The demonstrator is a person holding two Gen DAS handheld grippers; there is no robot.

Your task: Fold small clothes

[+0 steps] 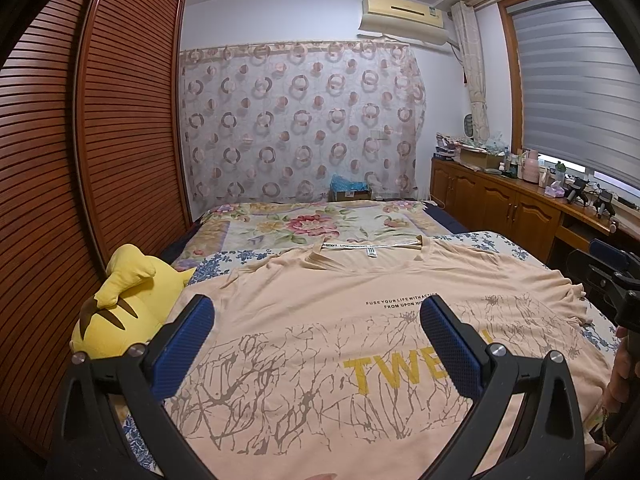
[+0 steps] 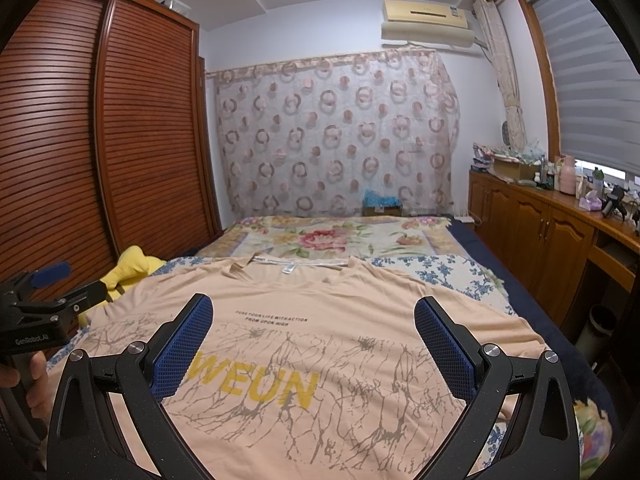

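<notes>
Peach T-shirt [image 2: 320, 360] flat, front up, on bed [image 2: 460, 276]; collar at far end, hem near. Right sleeve edge near bed side; yellow plush toy [image 1: 120, 312] just beside left sleeve. Left gripper [image 1: 316, 344] above left chest, fingers wide apart, empty. Right gripper [image 2: 314, 344] likewise spread, empty, above print. Floral quilt [image 2: 328, 240] beyond collar. Slatted wardrobe [image 2: 120, 140] left, wooden cabinets [image 2: 540, 232] right.

t-shirt [image 1: 320, 340] hem beyond bottom edge
</notes>
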